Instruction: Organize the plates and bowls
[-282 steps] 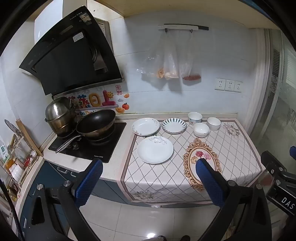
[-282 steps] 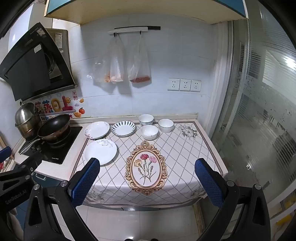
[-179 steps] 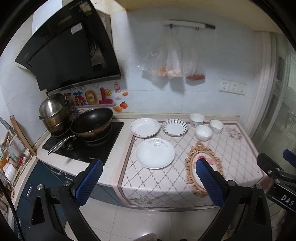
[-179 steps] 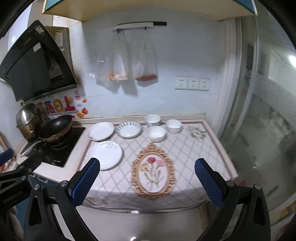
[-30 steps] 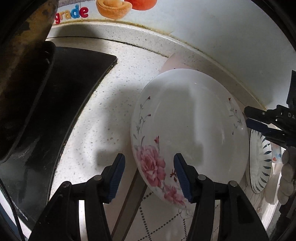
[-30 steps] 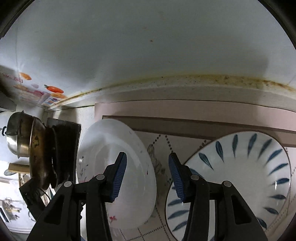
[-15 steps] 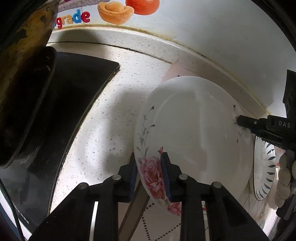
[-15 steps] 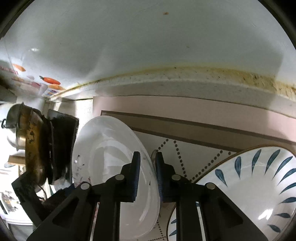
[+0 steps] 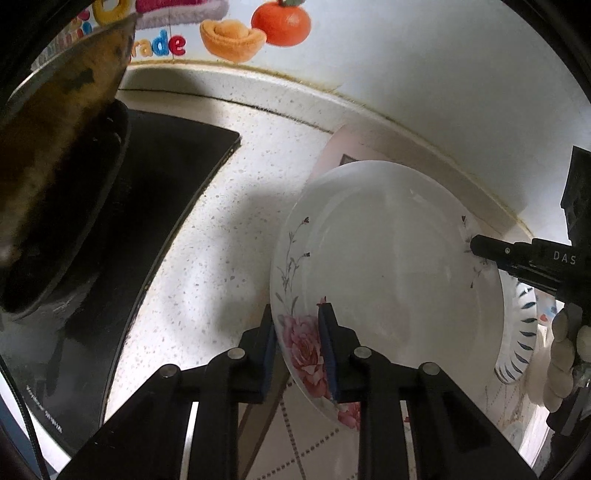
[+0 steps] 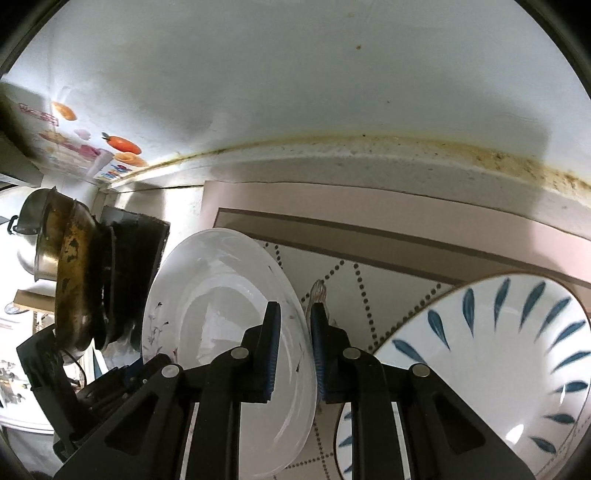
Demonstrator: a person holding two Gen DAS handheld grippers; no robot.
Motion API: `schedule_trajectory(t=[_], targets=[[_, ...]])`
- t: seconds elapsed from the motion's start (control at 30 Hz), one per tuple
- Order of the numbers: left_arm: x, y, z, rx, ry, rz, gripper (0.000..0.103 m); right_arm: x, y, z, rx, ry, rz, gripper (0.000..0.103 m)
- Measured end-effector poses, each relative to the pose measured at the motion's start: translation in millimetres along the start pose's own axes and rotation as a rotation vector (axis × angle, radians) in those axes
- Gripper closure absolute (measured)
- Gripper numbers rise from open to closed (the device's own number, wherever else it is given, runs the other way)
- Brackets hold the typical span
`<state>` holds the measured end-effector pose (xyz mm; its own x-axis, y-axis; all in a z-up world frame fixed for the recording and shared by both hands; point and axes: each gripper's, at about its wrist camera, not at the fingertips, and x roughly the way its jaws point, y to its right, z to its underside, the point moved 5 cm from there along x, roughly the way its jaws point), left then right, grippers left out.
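A home kitchen, seen close up along the back of a speckled stone tabletop (image 9: 229, 236) that meets a white wall with a stained seam. At the left of the frame a black cooktop (image 9: 155, 206) carries a worn, darkened wok (image 9: 55, 177), with a steel pot (image 10: 35, 236) behind it. Fruit stickers (image 9: 255, 26) decorate the wall at the top, and a patterned cloth (image 10: 369, 258) holds a floral plate (image 9: 388, 266) and a blue-leaf plate (image 10: 498, 350).
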<state>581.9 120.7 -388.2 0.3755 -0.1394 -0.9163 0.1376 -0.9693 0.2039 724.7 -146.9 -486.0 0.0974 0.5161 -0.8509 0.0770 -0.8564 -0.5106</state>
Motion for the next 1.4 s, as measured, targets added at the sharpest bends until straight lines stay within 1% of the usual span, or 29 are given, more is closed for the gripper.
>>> schedule_trajectory(t=[0.17, 0.4, 0.43, 0.6, 0.73, 0.9, 1.1, 1.3, 1.4], targets=[[-26, 16, 12, 0.027, 0.004, 0.023, 0.083, -29, -2, 17, 0.009, 0.019, -0.018, 0.084], [-67, 49, 49, 0.084, -0.015, 0.070, 0.083, -86, 8, 62, 0.042, 0.059, -0.041, 0.084], [-66, 55, 54, 0.090, -0.020, 0.077, 0.083, -95, 11, 71, 0.045, 0.064, -0.043, 0.084], [-91, 82, 92, 0.147, -0.035, 0.096, 0.083, -134, 28, 122, 0.076, 0.081, -0.045, 0.084], [-98, 106, 119, 0.185, -0.060, 0.117, 0.083, -162, 52, 170, 0.113, 0.084, -0.039, 0.084], [-94, 134, 150, 0.244, -0.095, 0.133, 0.083, -184, 85, 227, 0.167, 0.087, -0.034, 0.084], [-75, 160, 186, 0.294, -0.162, 0.141, 0.083, -195, 126, 282, 0.233, 0.080, -0.018, 0.084], [-48, 177, 207, 0.315, -0.221, 0.128, 0.083, -196, 155, 311, 0.265, 0.077, 0.013, 0.084], [-38, 182, 213, 0.330, -0.237, 0.104, 0.083, -193, 164, 317, 0.271, 0.071, 0.021, 0.084]])
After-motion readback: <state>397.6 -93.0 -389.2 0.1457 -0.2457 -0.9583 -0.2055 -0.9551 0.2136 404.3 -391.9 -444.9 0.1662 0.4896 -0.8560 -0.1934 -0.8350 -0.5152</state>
